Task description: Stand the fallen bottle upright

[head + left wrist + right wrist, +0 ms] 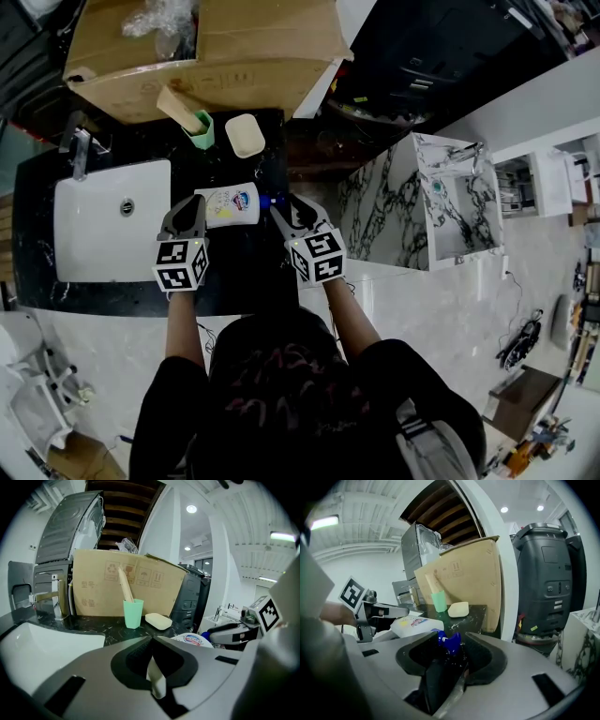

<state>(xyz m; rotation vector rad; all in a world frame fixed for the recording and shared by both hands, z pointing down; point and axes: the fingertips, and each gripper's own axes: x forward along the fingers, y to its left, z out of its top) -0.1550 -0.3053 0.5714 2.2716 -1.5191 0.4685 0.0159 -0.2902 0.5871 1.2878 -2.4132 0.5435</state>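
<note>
The black marble countertop [234, 272] carries a brown cardboard box [253, 47] at the back and a white rectangular sink [103, 234] at its left. The white plastic bottle with a printed label [230, 204] lies on its side just right of the sink, neck pointing right. The right gripper [451, 639] has its jaws drawn in on either side of the bottle's blue pump cap [267, 200], seemingly gripping it. The left gripper [151, 641] is pressed together on nothing, just beside the bottle's base. To lift well, I would swing the cap end up in an arc, pivoting on the base, while the left gripper braces that base against sliding toward the sink. The cap lies near the counter's right edge, so room is tight there. The green plastic cup [201, 131] and cream soap bar [245, 135] stand behind, apart from the bottle
</note>
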